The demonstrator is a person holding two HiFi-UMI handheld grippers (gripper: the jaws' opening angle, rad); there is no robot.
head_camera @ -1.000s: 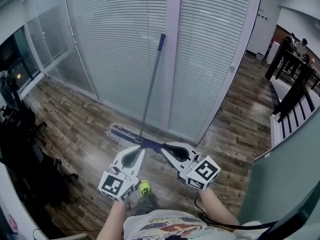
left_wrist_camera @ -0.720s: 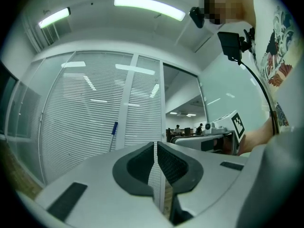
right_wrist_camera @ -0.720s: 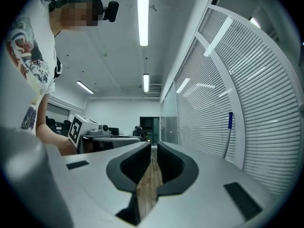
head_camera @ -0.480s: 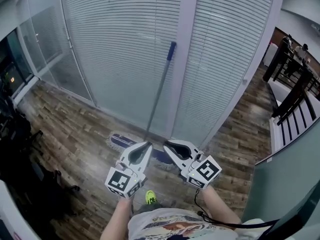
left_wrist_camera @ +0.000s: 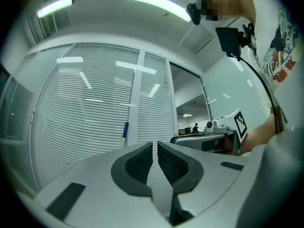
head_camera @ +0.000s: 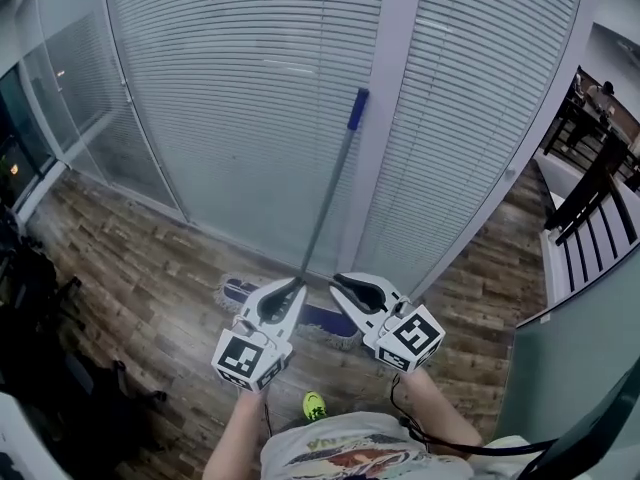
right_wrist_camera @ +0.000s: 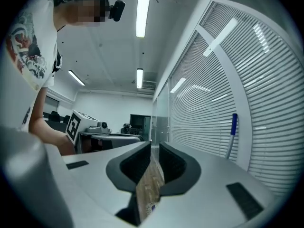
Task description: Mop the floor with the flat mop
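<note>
The flat mop leans against the blind-covered glass wall. Its grey handle [head_camera: 328, 198] ends in a blue grip [head_camera: 357, 109], and its blue head [head_camera: 322, 318] lies on the wood floor at the foot of the wall. My left gripper [head_camera: 297, 286] is shut and empty, its tips just left of the handle's lower part. My right gripper [head_camera: 340, 281] is shut and empty too, just right of the handle. The left gripper view shows its jaws [left_wrist_camera: 155, 146] together, with the mop's blue grip [left_wrist_camera: 125, 128] beyond. In the right gripper view the jaws [right_wrist_camera: 154, 148] are together and the blue grip [right_wrist_camera: 233, 122] stands at the right.
A white frame post [head_camera: 385, 128] divides the blinds behind the mop. Dark chairs and gear [head_camera: 40, 368] crowd the left side. A black railing [head_camera: 590, 203] and a grey wall stand at the right. The person's green shoe [head_camera: 315, 405] is below the grippers.
Both grippers and the person have moved forward towards the wall, so the tips now flank the mop handle. The mop stays leaning where it was. Both grippers stayed shut.
</note>
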